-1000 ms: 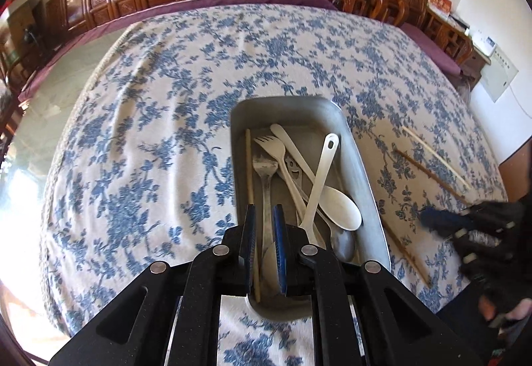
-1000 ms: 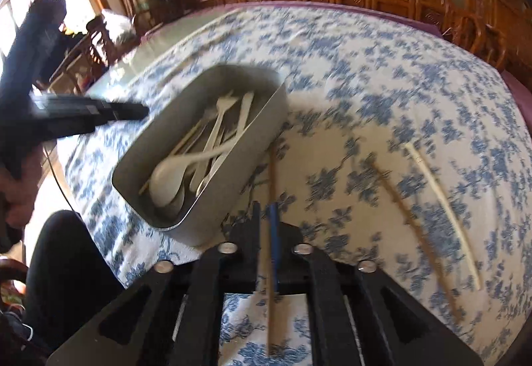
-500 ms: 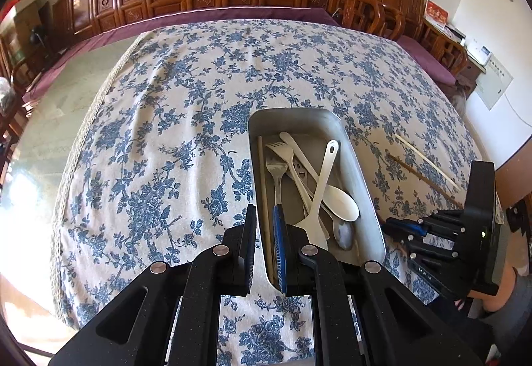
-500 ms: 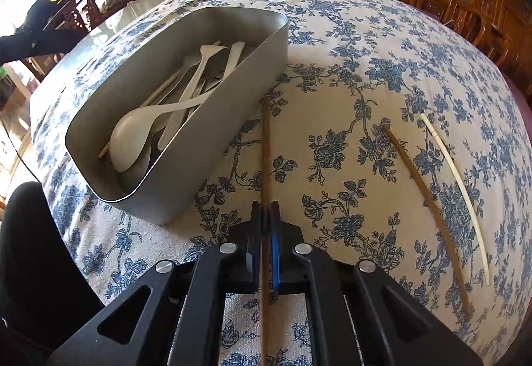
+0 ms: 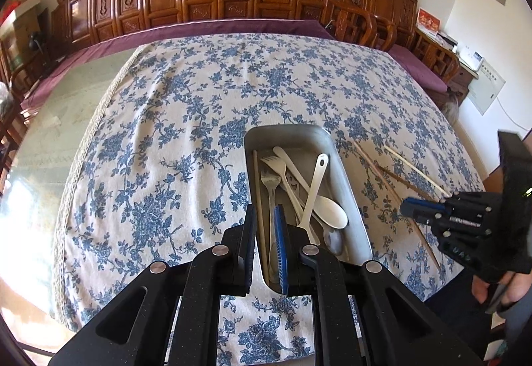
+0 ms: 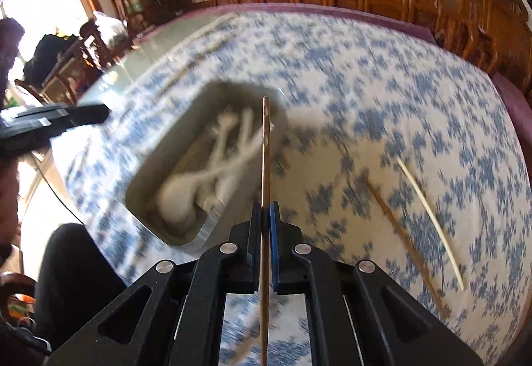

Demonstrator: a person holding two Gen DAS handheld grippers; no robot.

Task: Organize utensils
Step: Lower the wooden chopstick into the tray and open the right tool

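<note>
Right claw (image 6: 266, 213) pinches a brown chopstick (image 6: 265, 146), apparently lifted beside the tray (image 5: 352, 179). Left claw (image 5: 266, 233), pressed nearly together, hovers empty over the tray.

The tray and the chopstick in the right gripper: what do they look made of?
The tray looks like brushed metal, probably steel or aluminium: dull grey with soft reflections on its walls. The chopstick clamped in the right gripper looks like wood or bamboo: matte brown and thin, with small dark marks near its tip.

Brown chopstick (image 6: 265, 146) lifted off cloth; metal tray (image 5: 352, 186) holds spoons, forks; two chopsticks (image 6: 429, 223) on cloth.
</note>
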